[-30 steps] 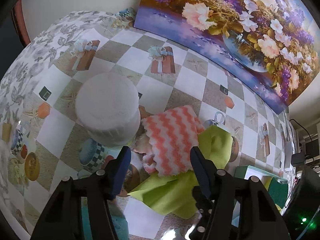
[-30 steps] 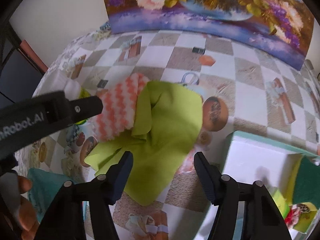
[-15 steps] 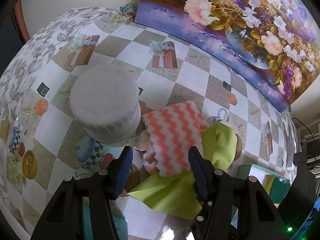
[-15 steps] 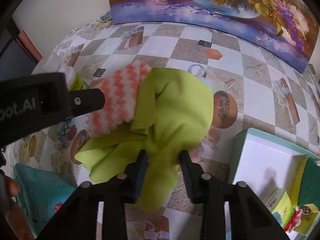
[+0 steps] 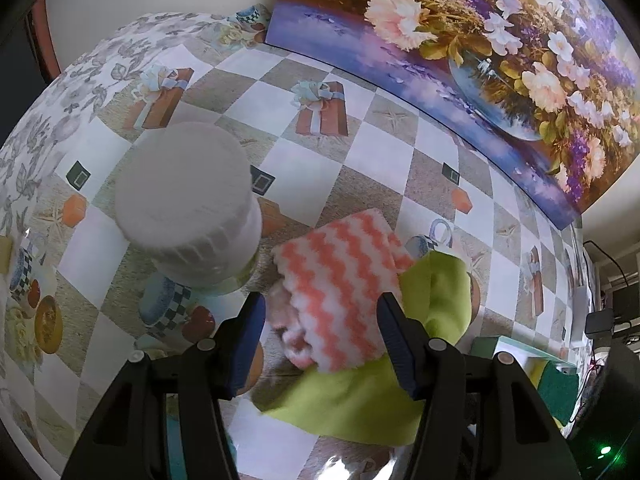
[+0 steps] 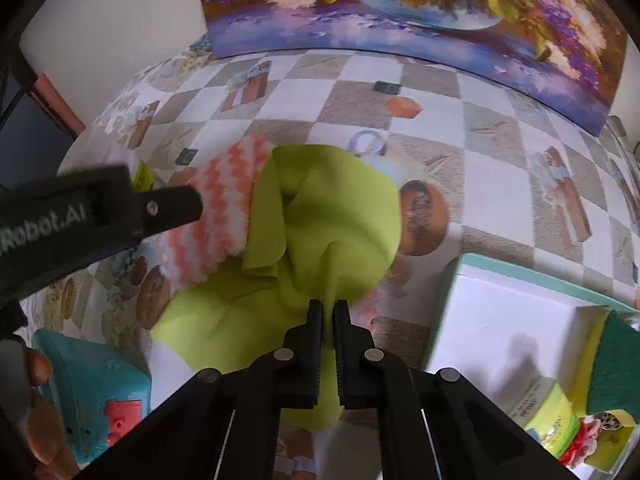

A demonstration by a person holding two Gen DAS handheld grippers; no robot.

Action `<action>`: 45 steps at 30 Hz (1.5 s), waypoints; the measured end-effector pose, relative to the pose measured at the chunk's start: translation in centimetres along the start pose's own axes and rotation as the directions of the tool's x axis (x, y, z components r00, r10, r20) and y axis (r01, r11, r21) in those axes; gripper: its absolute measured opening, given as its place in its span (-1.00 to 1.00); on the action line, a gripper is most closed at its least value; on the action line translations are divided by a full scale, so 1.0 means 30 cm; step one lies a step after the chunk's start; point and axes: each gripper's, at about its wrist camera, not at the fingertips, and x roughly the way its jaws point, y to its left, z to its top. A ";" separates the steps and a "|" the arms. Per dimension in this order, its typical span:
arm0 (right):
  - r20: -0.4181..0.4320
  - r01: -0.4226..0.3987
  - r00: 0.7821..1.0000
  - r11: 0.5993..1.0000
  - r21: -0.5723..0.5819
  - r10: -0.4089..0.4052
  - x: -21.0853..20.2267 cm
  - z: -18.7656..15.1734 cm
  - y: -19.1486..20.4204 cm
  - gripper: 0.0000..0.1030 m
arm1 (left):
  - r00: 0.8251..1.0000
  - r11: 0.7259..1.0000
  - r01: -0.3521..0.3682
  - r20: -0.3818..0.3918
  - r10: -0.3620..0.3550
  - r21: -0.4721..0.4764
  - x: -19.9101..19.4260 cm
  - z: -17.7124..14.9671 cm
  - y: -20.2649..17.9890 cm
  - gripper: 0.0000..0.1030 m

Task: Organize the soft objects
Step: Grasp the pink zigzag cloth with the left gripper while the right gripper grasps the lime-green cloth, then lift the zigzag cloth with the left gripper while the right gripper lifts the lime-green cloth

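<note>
Pinching now: right claw (image 6: pixel 328 312) clamped tight on a fold of the lime-green cloth (image 6: pixel 328 232), fingers nearly together with fabric between.
Left claw: left claw (image 5: pixel 320 332) spread apart, blue-padded fingers (image 5: pixel 250 332) on either side of the near end of the pink-and-white zigzag towel (image 5: pixel 340 276); right finger close against the towel edge, left finger apart from it.
Cloth position: mid tabletop (image 5: pixel 380 160), crumpled and bunched toward the right claw; one flap draped over the towel's right side, the near edge spread flat below it.
Towel position: folded pad, chevron stripes, fluffy; lying on the tabletop partly under the cloth, just right of the white-lidded jar (image 5: pixel 188 204).
Cloth look: smooth, thin, deep creases at the pinch point.
Edges, left: jar stands close to the towel's left side, a narrow gap between them; tabletop rim curves off behind it.
Edges, back: floral painting (image 6: pixel 400 12) leaning at the far side, open checkered surface in front of it.
Edges, right: white box with teal rim (image 6: pixel 500 300) near the cloth, holding a green scouring sponge (image 6: pixel 616 364) and a yellow-green labelled pack (image 6: pixel 552 420).
Edges, near-left: teal toy (image 6: pixel 92 384) by the person's fingers.
</note>
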 end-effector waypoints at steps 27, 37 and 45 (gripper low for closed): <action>0.004 -0.018 1.000 0.998 0.068 0.018 -0.027 0.004 -0.085 -0.89 | 1.000 1.000 0.001 -0.028 -0.001 0.021 0.090 -0.035 -0.053 -0.77; 0.035 -0.022 0.999 0.997 0.080 0.019 -0.062 0.015 -0.105 -0.89 | 1.000 1.000 -0.003 0.013 0.003 0.028 0.059 -0.030 -0.039 -0.83; 0.086 -0.024 0.996 0.995 0.097 0.016 -0.128 0.032 -0.129 -0.91 | 0.998 0.998 -0.039 0.054 0.036 0.045 0.025 -0.021 -0.049 -0.83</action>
